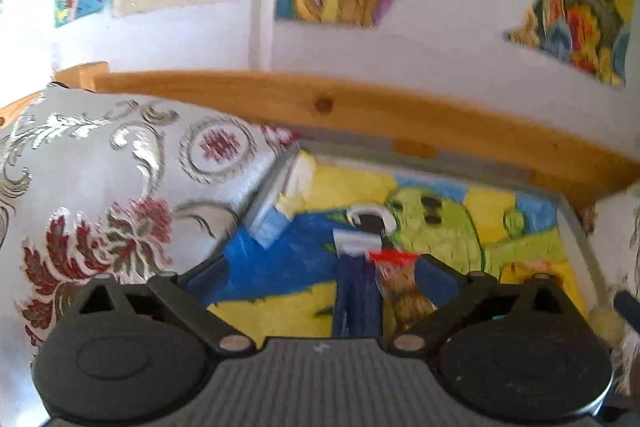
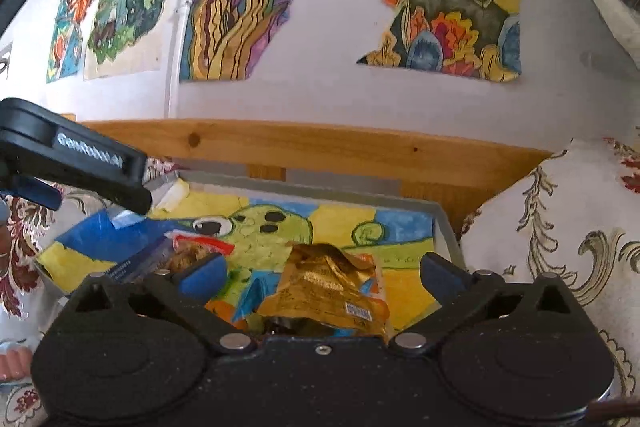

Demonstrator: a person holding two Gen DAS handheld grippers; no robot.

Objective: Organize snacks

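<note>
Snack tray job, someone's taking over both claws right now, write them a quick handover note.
Left claw: open; a dark blue packet and a clear snack bag with a red top lie between its fingers, not gripped.
Right claw: open, with a crumpled gold snack packet between its fingers, not gripped.
All three snacks lie in the grey tray lined with a cartoon drawing, which sits on the patterned cloth by the wooden rail.
Done: those three are in the tray.
Left: cannot tell whether more snacks wait out of view; straightening the packets may remain.
</note>
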